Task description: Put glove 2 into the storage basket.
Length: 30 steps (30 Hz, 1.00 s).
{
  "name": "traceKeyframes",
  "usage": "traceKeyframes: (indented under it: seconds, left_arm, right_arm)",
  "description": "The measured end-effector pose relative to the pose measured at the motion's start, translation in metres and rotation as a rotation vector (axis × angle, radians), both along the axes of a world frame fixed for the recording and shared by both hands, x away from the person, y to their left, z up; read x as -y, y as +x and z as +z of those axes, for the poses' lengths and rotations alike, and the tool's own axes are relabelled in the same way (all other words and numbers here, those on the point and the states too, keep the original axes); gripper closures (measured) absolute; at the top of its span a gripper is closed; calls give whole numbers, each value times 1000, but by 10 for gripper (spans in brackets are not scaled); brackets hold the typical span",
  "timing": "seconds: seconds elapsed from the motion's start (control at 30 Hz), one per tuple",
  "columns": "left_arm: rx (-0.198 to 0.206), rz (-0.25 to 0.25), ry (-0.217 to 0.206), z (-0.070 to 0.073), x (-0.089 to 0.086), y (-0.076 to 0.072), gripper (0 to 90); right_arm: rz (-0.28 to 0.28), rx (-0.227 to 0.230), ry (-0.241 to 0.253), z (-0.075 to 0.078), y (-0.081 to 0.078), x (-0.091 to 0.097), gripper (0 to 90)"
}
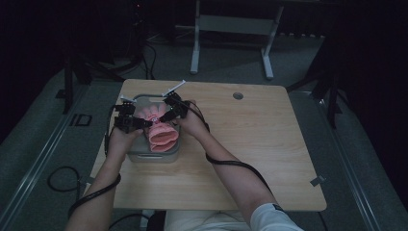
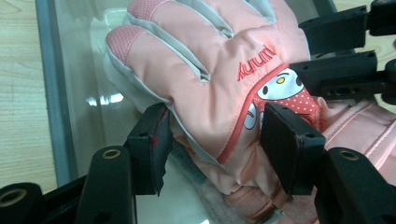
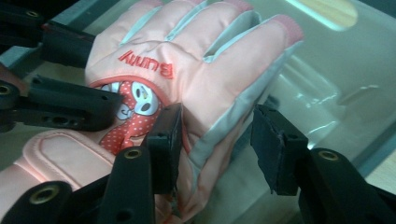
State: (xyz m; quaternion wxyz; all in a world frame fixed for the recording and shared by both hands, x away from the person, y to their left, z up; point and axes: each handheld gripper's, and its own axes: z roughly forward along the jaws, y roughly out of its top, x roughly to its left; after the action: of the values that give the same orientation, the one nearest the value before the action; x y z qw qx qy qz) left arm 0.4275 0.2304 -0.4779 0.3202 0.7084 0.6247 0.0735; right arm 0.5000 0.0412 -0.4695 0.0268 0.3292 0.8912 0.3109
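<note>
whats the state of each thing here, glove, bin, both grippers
pink padded glove with a bunny patch: lying flat in the bin, back up
clear plastic bin: upright, lid off
left gripper: jaws apart, straddling one glove edge
right gripper: jaws apart, straddling the other edge

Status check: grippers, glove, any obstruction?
Both hand-held grippers, left and right, open astride the pink glove. Glove lies in the grey bin. Nothing in the way.

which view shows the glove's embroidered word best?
Right gripper view: the embroidered word on the glove is close, sharp and unobstructed. Left gripper view shows it smaller, partly cut off by a seam. High view: too small.
</note>
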Motion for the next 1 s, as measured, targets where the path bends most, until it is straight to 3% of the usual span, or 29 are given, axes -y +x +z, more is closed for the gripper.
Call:
traceKeyframes:
  seconds: [0.23, 0.4, 0.63, 1.0]
  left_arm:
    - [-18, 8, 49, -4, 0, 4, 429]
    - [-19, 18, 112, -5, 6, 9, 430]
    - [21, 30, 73, 0, 2, 4, 424]
    - [55, 20, 63, 16, -2, -4, 417]
  right_arm:
    - [-6, -11, 1, -7, 4, -2, 528]
    - [-19, 0, -8, -10, 5, -8, 551]
    - [-10, -7, 14, -3, 3, -8, 569]
    - [10, -17, 70, 12, -3, -9, 550]
